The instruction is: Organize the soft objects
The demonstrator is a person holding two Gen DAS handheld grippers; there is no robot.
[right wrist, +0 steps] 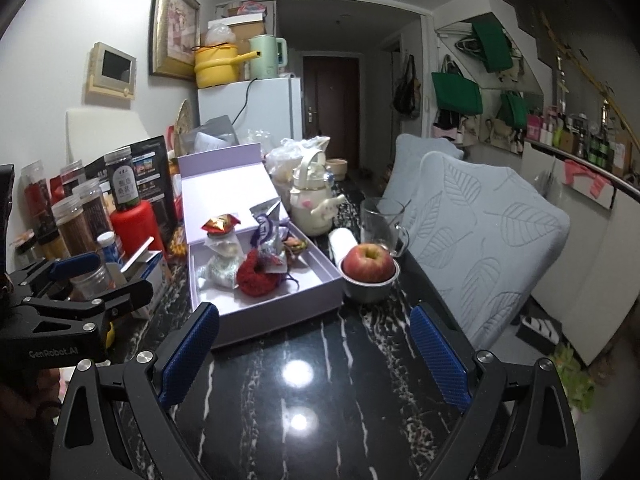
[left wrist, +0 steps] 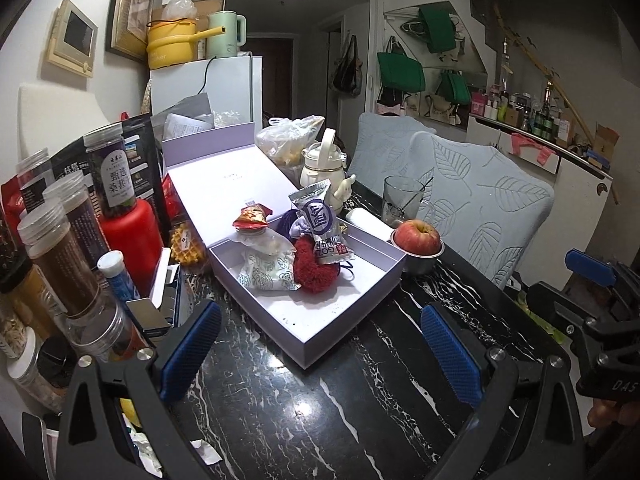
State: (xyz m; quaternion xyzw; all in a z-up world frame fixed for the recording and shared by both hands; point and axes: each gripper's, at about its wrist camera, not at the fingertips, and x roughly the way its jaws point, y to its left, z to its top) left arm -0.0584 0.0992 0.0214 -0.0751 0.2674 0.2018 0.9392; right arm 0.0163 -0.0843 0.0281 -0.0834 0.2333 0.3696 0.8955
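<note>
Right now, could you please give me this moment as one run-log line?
left gripper: open, empty | right gripper: open, empty | lavender box: open, holds red scrunchie, snack packets | apple: in metal bowl

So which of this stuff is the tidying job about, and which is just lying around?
Job:
open lilac cardboard box
fluffy red scrunchie
white patterned soft pouch
silver snack packet

Lying about:
red apple in a metal bowl
cream teapot
glass mug
clear spice jars

Dim indoor light; overhead lamps glare off the glossy table (right wrist: 304,376) between the jaws; fisheye edges bend and darken.
</note>
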